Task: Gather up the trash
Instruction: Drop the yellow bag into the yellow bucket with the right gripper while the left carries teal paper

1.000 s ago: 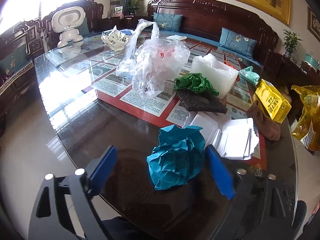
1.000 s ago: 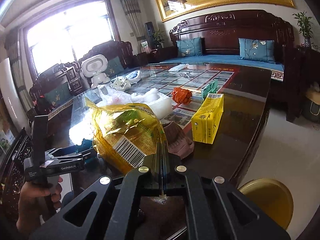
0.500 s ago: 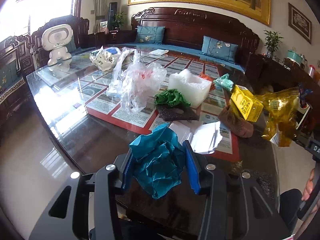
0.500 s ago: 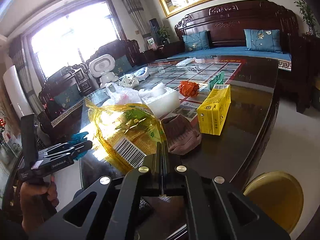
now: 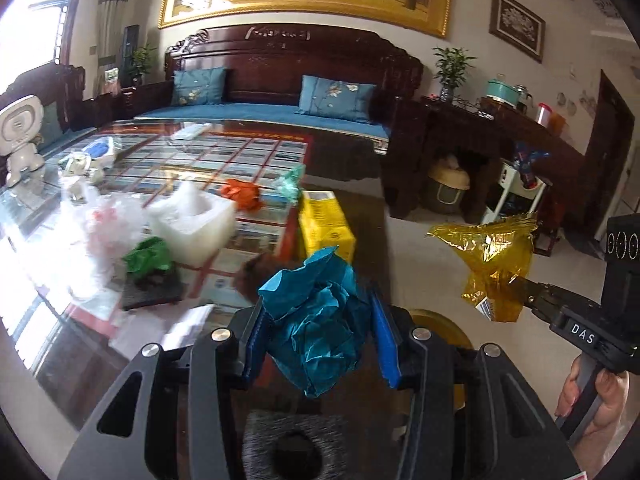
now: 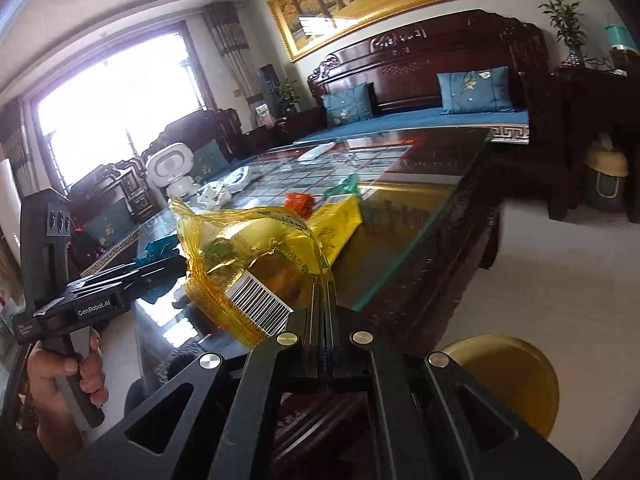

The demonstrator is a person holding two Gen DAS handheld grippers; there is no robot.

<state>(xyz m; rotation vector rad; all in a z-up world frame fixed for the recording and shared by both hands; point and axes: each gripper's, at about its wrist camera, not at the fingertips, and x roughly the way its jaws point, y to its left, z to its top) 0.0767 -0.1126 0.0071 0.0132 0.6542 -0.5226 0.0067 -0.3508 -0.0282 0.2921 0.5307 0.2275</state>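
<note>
**Both grippers loaded, trash lifted clear of the glass table**

Left gripper (image 5: 318, 330): blue pads clamped on a crumpled teal paper wad (image 5: 316, 320), held up off the table. Right gripper (image 6: 325, 286): jaws clenched tight on the edge of a yellow transparent wrapper (image 6: 256, 264) with a barcode label, hanging out ahead of the fingers.

Just beyond the teal wad in the left wrist view: a brown lump (image 5: 256, 274), partly hidden behind the paper, and a yellow carton (image 5: 326, 226) on the glass table (image 5: 344, 160). Farther left, a white foam block (image 5: 196, 222), green crumpled paper (image 5: 148, 256) atop a dark pad (image 5: 152, 290), a clear plastic bag (image 5: 100, 232) and white paper sheets (image 5: 168, 328). Farther back, orange crumpled paper (image 5: 242, 196) and a small green scrap (image 5: 290, 186). Blurred throughout, so finer detail not readable.

Under both grippers, off the table's edge on the floor, a yellow bin (image 6: 508, 380), partly covered by gripper bodies.

Seen only from the left wrist: the foam block, plastic bag, dark pad and paper sheets, plus the right gripper from the side with the wrapper dangling from its tip over open floor, and a hand (image 5: 600, 396) on its handle. Seen only from the right wrist: the bright window, the left gripper in profile with teal paper poking out, and the hand (image 6: 64, 376) gripping its handle. Wrapper blocks most of the near table there. White toy robot (image 6: 172, 170) at the table's far left in both views.
</note>
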